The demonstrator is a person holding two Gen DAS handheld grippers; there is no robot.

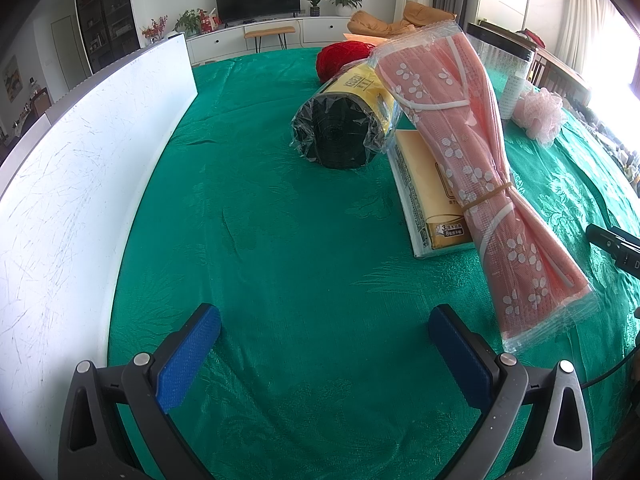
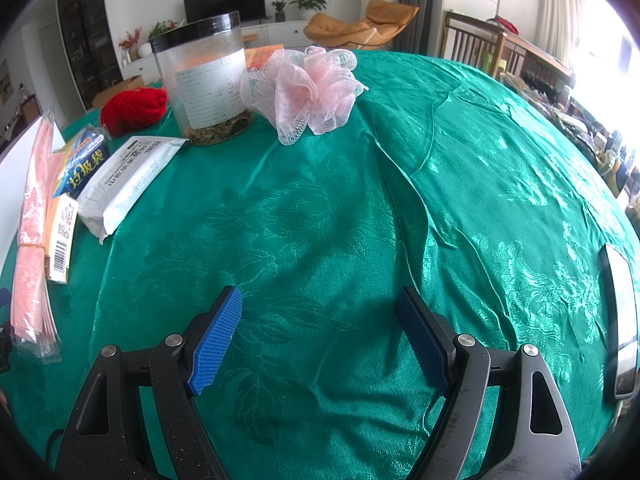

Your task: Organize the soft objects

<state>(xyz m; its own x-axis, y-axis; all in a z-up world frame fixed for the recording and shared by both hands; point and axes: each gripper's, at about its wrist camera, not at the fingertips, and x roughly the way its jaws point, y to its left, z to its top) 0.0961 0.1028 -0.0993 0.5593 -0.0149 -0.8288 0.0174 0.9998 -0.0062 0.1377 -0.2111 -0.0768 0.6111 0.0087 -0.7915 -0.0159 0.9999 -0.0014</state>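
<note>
left fingers: my left gripper [image 1: 324,354] has its fingers spread wide with nothing between them, hanging over bare green cloth.
right fingers: my right gripper [image 2: 320,340] is also spread wide and empty, over bare cloth.
soft things, left view: pink mat [image 1: 472,168] in clear wrap lies ahead and right of my left fingers. Its long axis runs diagonally, near end low right and far end up toward the jar [image 1: 500,68]. It leans across the tissue pack [image 1: 428,196] and against the bag roll [image 1: 348,120].
nearest grab: judging by the layout, the mat's near end is just right of my left fingertip, so the left hand looks nearer to it. I'd need to swing right and turn to cross its long axis.
soft things, right view: pink pouf [image 2: 304,88] sits far ahead and slightly left of my right fingers, just beside the jar. The wipes pack [image 2: 128,184] lies ahead left, its long axis pointing diagonally away. Red yarn [image 2: 134,110] sits behind it.
right reach: everything is well apart from my right fingers, with the pouf most directly ahead.
writing: the tissue pack shows "3" and "8" with Chinese text. The bag roll's yellow label is not readable in the left view. The blue end of the bag roll in the right view carries the large characters "垃圾袋". The wipes pack print is too small to read, and the tissue pack side shows a barcode.
counter [image 2: 400,200]: covered by green patterned cloth, wrinkled on the right.
</note>
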